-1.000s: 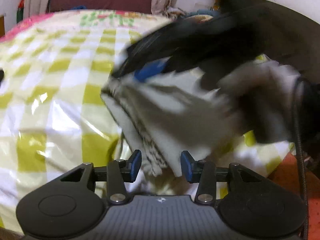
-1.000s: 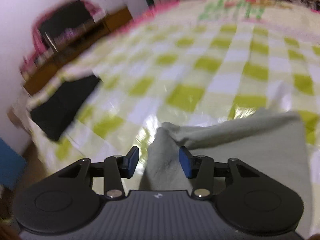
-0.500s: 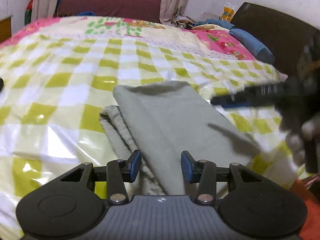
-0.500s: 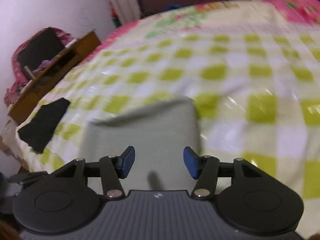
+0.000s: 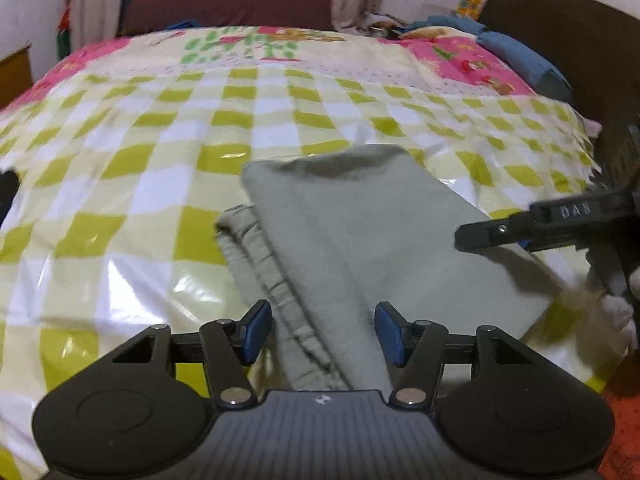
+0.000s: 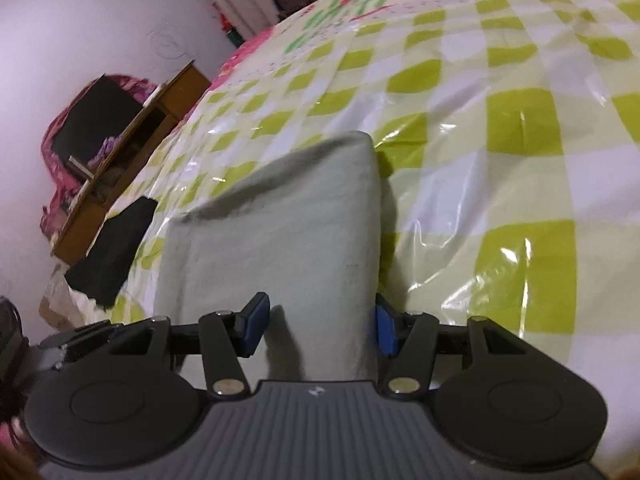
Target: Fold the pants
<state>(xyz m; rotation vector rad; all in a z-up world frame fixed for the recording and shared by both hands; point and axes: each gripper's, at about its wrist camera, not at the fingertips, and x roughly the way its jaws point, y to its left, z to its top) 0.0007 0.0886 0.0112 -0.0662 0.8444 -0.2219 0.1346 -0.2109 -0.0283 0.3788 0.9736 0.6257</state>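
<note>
The grey pants [image 5: 352, 240] lie folded in a flat oblong on the green-checked bed cover [image 5: 160, 160], with a ribbed waistband edge showing along their left side. My left gripper [image 5: 323, 332] hovers over their near end. Its jaws are opening, and the blue pads stand apart on either side of the fabric without pressing it. My right gripper [image 6: 318, 326] is open over the pants [image 6: 288, 232] at their other side, its right pad level with the fold's edge. In the left wrist view one black finger of the right gripper [image 5: 520, 232] reaches in over the pants' right edge.
A black cloth [image 6: 112, 248] lies at the bed's left edge beside a wooden shelf [image 6: 132, 148]. A dark headboard [image 5: 560, 40] and blue pillows [image 5: 516, 56] are at the far right. Orange floor [image 5: 624, 432] shows past the bed's near right corner.
The right gripper carried a fold of the pants across, let it go and drew back to the right. The pants now lie flat. The left jaws have widened.
</note>
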